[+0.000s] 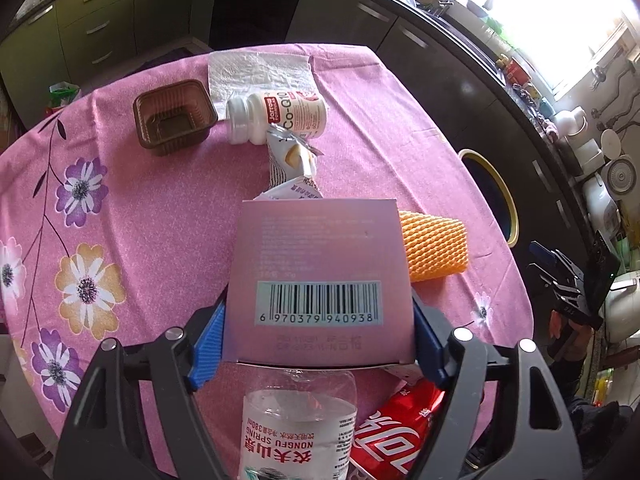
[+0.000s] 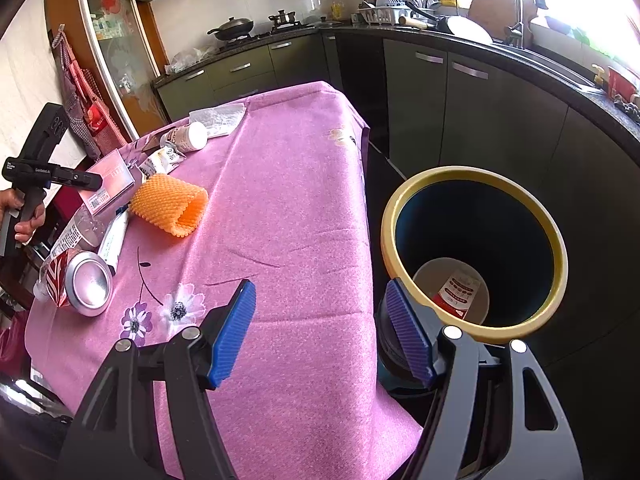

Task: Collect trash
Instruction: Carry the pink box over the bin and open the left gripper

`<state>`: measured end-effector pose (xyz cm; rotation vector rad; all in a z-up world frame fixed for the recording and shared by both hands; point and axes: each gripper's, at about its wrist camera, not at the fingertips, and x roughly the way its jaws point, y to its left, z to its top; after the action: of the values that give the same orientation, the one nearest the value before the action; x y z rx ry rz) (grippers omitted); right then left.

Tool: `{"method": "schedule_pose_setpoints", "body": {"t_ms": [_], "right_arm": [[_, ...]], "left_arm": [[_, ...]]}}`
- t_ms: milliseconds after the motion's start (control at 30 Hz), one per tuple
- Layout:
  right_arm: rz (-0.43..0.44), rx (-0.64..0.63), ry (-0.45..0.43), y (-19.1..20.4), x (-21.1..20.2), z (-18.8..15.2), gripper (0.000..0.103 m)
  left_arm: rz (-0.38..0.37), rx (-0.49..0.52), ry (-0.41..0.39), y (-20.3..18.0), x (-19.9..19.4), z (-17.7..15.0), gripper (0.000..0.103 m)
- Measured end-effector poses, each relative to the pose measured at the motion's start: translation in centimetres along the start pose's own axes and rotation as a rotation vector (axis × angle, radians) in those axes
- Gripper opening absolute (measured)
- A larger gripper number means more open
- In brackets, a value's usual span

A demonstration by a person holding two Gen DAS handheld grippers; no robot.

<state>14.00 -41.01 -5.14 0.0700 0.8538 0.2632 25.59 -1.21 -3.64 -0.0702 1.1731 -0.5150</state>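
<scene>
Covering table: pink floral tablecloth point(image 2: 296, 240)

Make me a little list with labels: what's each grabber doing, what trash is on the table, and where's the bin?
left gripper: jaws closed on the pink box
right gripper: jaws open, empty
table trash: orange foam net, red can, water bottle, white pill bottle, brown tray
bin: beside the table, yellow rim
</scene>
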Motion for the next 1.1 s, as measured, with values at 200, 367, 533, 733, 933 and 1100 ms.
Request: {"method": "schedule_pose_setpoints", "body": {"t_ms": [200, 367, 533, 733, 933, 1100], "right_arm": [[0.004, 0.001, -0.008, 0.0, -0.3, -0.1, 0.067], [-0.032, 0.007, -0.03, -1.0, -1.6, -0.2, 0.067], [-0.089, 0.073, -0.072, -4.2, -4.3, -1.1, 0.067], [-0.134, 0.166, -0.102, -8.8, -6.8, -3.1, 0.067], [-0.153, 0.233, -0.11, -12.5, -8.3, -5.2, 0.067], [-0.17, 0.286, -0.11, -15.1, -9.2, -6.8, 0.067]], "left_arm": [[0.035, 0.057, -0.05, -2.5, -2.5, 0.0, 0.074], [0.012, 0.133, -0.08, -7.1, -3.9, 0.3, 0.074], [-0.049, 0.278, -0.077, -14.7, -3.0, 1.8, 0.074], [-0.148, 0.436, -0.036, -24.6, 1.6, 4.9, 0.074], [-0.193, 0.515, 0.02, -32.6, 8.9, 8.9, 0.074], [-0.181, 0.533, 0.062, -36.6, 15.6, 11.6, 0.074]]}}
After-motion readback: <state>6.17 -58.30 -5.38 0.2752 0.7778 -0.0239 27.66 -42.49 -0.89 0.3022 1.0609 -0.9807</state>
